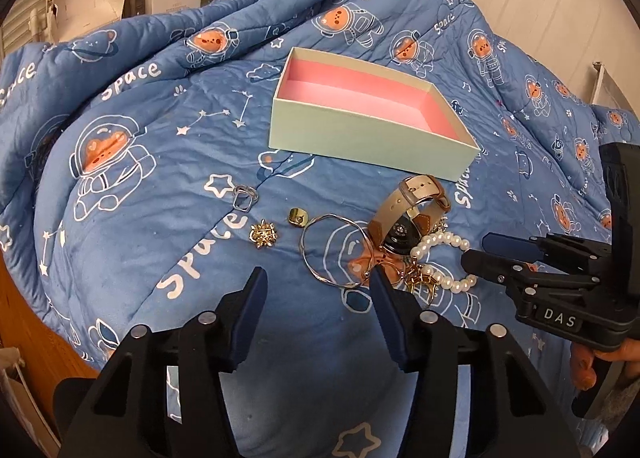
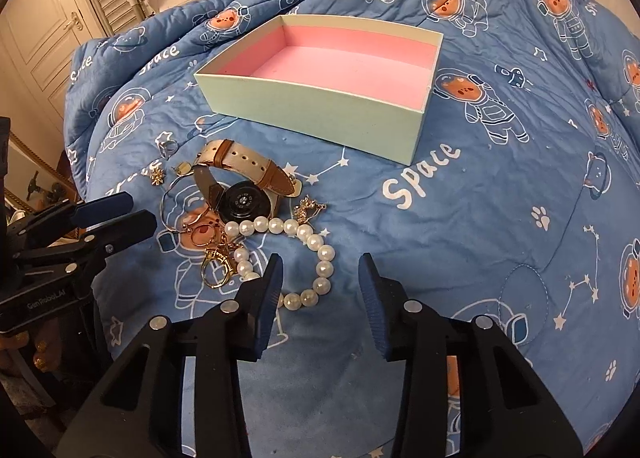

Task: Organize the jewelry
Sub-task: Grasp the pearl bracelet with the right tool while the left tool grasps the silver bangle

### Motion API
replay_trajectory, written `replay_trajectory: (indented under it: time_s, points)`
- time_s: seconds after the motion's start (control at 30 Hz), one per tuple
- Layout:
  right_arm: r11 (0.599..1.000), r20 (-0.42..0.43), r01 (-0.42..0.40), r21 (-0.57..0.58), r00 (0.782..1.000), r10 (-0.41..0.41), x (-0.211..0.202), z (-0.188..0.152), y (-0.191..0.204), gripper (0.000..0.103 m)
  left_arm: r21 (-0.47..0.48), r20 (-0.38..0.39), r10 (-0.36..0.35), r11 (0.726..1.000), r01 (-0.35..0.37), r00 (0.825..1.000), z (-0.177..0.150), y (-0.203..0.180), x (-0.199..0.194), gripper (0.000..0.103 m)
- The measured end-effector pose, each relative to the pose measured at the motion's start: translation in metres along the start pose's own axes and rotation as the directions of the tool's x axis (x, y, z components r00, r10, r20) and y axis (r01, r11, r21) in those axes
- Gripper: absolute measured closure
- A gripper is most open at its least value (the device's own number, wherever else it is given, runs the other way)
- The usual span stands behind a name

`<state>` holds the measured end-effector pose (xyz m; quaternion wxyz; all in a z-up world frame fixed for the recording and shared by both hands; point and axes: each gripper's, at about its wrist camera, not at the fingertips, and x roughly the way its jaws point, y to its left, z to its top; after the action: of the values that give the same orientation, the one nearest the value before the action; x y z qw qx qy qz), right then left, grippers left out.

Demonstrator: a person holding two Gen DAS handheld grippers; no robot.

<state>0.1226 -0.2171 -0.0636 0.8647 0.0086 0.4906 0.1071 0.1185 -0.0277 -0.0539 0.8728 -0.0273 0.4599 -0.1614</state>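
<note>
Jewelry beside bare pink-lined box

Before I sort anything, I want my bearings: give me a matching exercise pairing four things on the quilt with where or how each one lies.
Things:
1. box
2. watch
3. pearl bracelet
4. left gripper

States:
A. open, holding nothing
B. back face turned up
C. empty, pink inside
D. curled nearest the right gripper

Pairs: 1-C, 2-B, 3-D, 4-A

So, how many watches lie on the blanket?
1: the watch lies before the box, between the bangle and the pearls. Others seem absent.
</note>
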Motion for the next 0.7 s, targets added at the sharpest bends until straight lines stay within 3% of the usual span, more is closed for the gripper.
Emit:
replay_trajectory:
  time_s: [0.13,0.23,0.47,0.7]
  points:
    - [0.999,0.002,0.021,-0.024,1.000,-0.021,0.003,0.001,0.004,0.067,-0.021,-0.047,0.024,0.999,-0.025,0.999,0.005,0.000,0.015,0.063]
    - [0.999,-0.012,0.023,-0.027,1.000,-0.023,0.007,0.002,0.003,0.071,-0.006,-0.072,0.036,0.999,-0.037,0.997,0.009,-0.005,0.023,0.076]
    - [1.000,-0.047,0.020,-0.001,0.999,-0.020,0.018,0.002,0.001,0.077,0.023,-0.094,0.085,0.996,-0.084,0.992,0.016,-0.011,0.036,0.088]
    - [1.000,-0.042,0.021,-0.006,0.999,-0.021,0.020,0.000,0.004,0.093,0.044,-0.076,0.105,0.994,-0.102,0.992,0.017,-0.013,0.034,0.099]
